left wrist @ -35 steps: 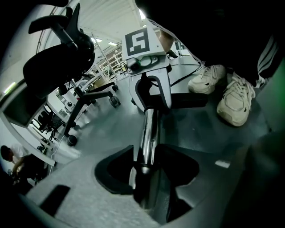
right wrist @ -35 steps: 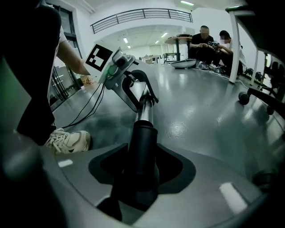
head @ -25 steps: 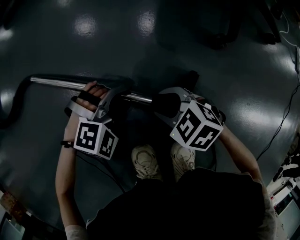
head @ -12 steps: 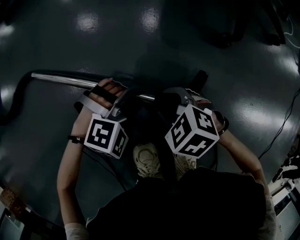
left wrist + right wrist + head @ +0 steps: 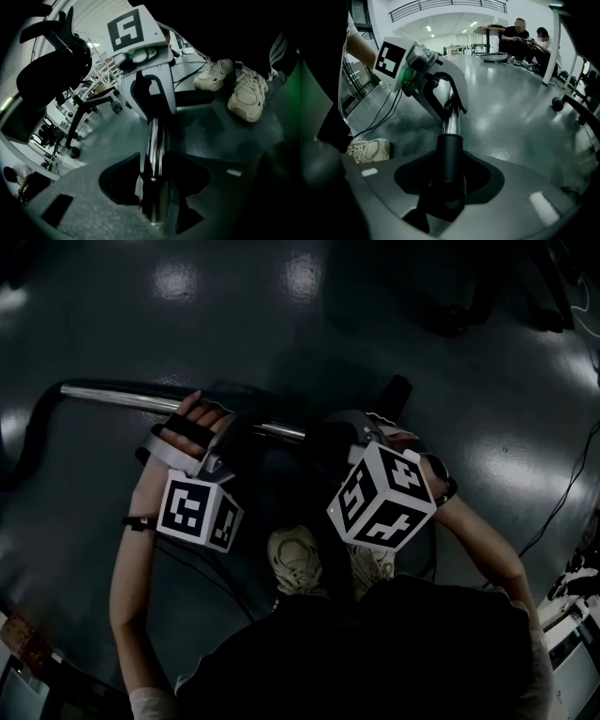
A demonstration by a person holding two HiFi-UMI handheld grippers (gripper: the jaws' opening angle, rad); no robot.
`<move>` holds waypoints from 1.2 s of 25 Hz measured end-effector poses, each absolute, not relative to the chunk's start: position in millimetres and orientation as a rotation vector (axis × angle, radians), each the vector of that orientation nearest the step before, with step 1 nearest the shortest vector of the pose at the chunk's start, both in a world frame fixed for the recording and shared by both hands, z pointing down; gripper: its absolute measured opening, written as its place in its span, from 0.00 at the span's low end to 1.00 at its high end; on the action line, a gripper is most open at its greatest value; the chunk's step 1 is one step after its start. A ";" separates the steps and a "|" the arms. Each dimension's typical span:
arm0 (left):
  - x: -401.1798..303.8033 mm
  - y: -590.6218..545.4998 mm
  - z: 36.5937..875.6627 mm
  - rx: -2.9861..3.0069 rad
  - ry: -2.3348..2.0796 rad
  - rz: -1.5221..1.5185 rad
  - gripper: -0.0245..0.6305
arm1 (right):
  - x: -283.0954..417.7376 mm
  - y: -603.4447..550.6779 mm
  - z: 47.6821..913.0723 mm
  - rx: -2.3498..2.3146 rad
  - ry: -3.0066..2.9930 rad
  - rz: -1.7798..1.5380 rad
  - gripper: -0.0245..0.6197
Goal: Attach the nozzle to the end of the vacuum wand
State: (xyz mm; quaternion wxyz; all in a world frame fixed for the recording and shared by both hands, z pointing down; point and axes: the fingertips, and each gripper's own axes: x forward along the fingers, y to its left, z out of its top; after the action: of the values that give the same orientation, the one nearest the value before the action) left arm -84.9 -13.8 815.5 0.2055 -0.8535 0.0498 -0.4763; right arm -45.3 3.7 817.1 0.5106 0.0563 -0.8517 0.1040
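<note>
The chrome vacuum wand [image 5: 112, 399] lies low over the dark floor, running left to right. My left gripper [image 5: 230, 432] grips it near its right end, and its jaws are opening slightly with the wand [image 5: 154, 150] still between them. A black nozzle [image 5: 450, 157] sits over the end of the wand [image 5: 451, 123]. My right gripper [image 5: 449, 187] is shut on the nozzle's black tube. In the head view the right gripper [image 5: 328, 442] faces the left one, with only a short length of wand between them. The joint itself is hidden by the grippers.
A black hose [image 5: 33, 437] curves off the wand's far left end. The person's pale shoes [image 5: 295, 563] stand just below the grippers. A cable [image 5: 562, 484] trails at the right. Office chairs [image 5: 51, 70] and seated people [image 5: 520, 35] are in the background.
The left hand slid right along the wand, then back left to about where it began. The right gripper's marker cube tilted a little. Both grippers kept hold of wand and nozzle.
</note>
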 end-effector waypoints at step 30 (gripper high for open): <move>-103.4 -24.4 826.8 -2.548 0.228 -1.402 0.36 | -61.2 -10.1 817.1 0.161 -2.056 0.240 0.38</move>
State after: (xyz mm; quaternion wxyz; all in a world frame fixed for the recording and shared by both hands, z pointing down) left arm -103.4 -24.4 826.8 0.1120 -0.8679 0.0777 -0.4777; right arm -61.2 -10.1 817.1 0.5078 0.0667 -0.8531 0.0995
